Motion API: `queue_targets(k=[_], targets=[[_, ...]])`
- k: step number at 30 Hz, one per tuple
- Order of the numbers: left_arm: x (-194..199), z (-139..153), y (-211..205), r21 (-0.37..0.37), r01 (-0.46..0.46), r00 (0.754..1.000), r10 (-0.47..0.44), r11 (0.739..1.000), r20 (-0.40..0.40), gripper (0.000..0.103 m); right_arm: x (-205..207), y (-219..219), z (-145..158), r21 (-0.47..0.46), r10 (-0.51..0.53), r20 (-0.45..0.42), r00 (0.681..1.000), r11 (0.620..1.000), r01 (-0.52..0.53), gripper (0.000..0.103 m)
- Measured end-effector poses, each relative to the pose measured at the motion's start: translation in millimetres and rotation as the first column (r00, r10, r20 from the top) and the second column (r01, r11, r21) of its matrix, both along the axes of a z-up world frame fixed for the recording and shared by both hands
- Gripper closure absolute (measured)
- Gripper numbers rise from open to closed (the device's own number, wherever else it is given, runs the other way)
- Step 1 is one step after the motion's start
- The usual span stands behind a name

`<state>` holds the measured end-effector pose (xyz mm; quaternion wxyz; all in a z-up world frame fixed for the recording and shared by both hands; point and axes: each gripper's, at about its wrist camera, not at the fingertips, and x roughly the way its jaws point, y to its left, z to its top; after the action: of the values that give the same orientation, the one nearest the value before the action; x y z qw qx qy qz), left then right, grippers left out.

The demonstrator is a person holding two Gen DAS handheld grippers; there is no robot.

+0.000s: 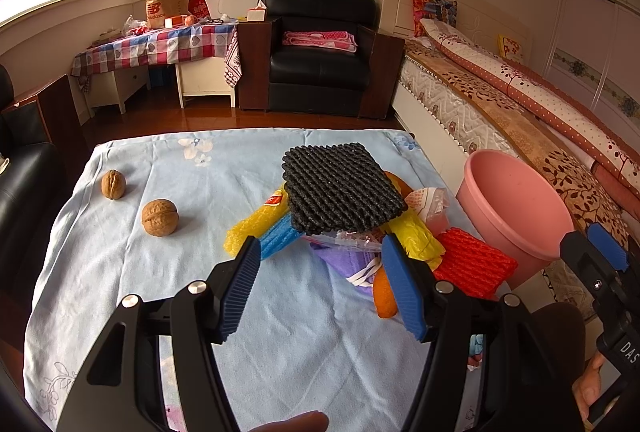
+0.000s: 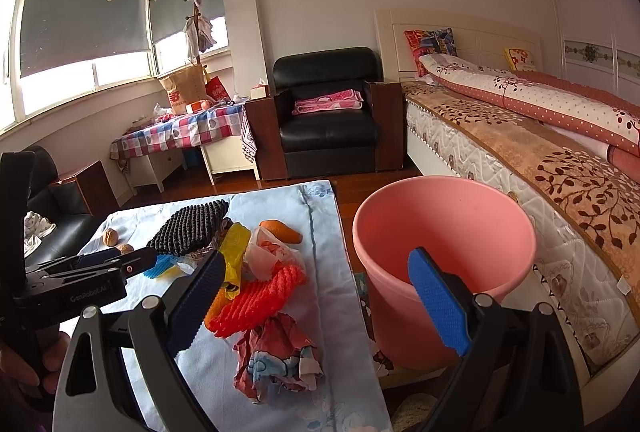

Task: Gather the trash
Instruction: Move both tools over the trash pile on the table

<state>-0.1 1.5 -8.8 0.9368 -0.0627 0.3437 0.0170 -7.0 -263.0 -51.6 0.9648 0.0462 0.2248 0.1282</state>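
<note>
A heap of trash lies on the light blue tablecloth [image 1: 160,292]: a black foam net [image 1: 340,188] on top, a yellow wrapper [image 1: 260,220], a red foam net [image 1: 472,264] and orange peel [image 1: 384,296]. My left gripper [image 1: 320,272] hovers open just in front of the heap, holding nothing. In the right wrist view the red foam net [image 2: 256,300] and a crumpled printed wrapper [image 2: 276,352] lie near the table's right edge. My right gripper [image 2: 320,296] is open and empty above that edge, beside the pink bucket [image 2: 448,256].
Two walnuts [image 1: 160,217] [image 1: 113,184] sit on the cloth at the left. The pink bucket [image 1: 516,208] stands on the floor between table and bed [image 1: 520,120]. A black armchair [image 1: 320,52] and a checked side table [image 1: 160,44] stand beyond.
</note>
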Motion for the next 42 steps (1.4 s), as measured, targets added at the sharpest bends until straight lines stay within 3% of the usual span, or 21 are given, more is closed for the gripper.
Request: queue_targets(k=[42], targets=[[-5.8,-3.9,1.4,-0.003,0.007,1.000,-0.007,1.000,0.003,0.040,1.4,-3.0,-2.7,0.005,0.002,-0.016,1.000,1.000,-0.002,0.011]])
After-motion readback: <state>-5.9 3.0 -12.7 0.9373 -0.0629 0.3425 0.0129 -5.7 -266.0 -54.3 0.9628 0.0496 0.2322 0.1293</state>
